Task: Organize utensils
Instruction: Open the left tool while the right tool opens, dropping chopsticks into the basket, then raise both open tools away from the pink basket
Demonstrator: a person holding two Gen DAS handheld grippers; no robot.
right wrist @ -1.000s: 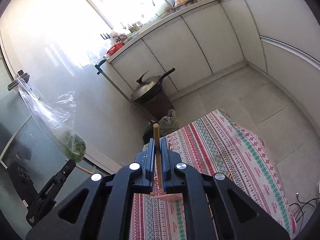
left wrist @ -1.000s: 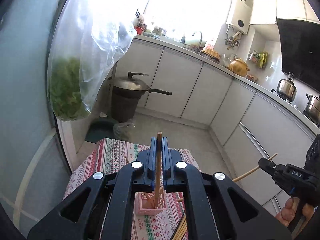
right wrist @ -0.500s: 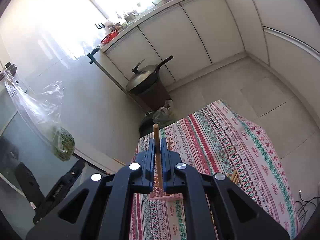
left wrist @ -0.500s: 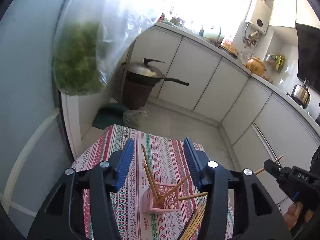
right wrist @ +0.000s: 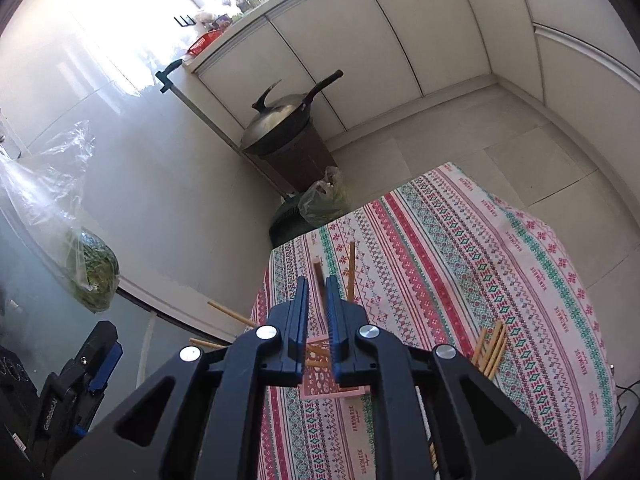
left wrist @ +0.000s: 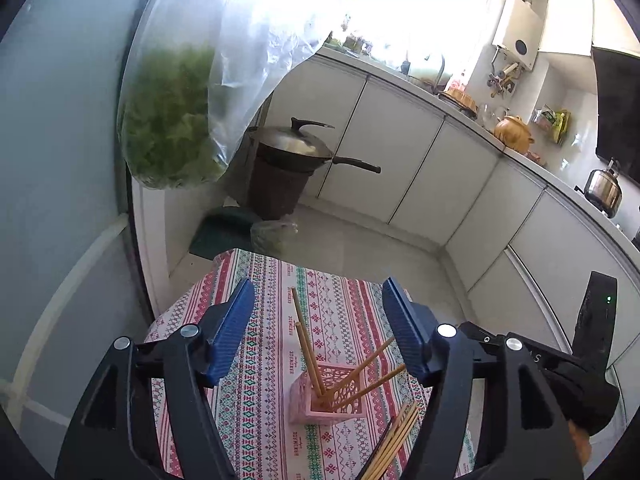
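A pink lattice holder [left wrist: 334, 398] stands on the patterned tablecloth [left wrist: 256, 364] with several wooden chopsticks [left wrist: 306, 344] leaning in it. My left gripper [left wrist: 318, 292] hangs above it, jaws wide and still opening, nothing between them. My right gripper [right wrist: 317, 282] is right over the holder [right wrist: 320, 384]. Its jaws are opening to a narrow gap, and a blurred chopstick [right wrist: 319, 276] stands loose in that gap, clear of the pads. A loose bundle of chopsticks [right wrist: 490, 348] lies on the cloth to the right, also seen in the left wrist view as loose chopsticks [left wrist: 396, 438].
A plastic bag of greens [left wrist: 172, 120] hangs close at upper left. On the floor beyond the table, a lidded wok [left wrist: 292, 146] rests on a brown bin. White cabinets [left wrist: 400, 168] line the far wall. The table's far edge [right wrist: 460, 172] drops to tiled floor.
My left gripper opened and its chopstick now leans in the holder. My right gripper sank toward the holder; its jaws have parted and its chopstick sits lower between them.
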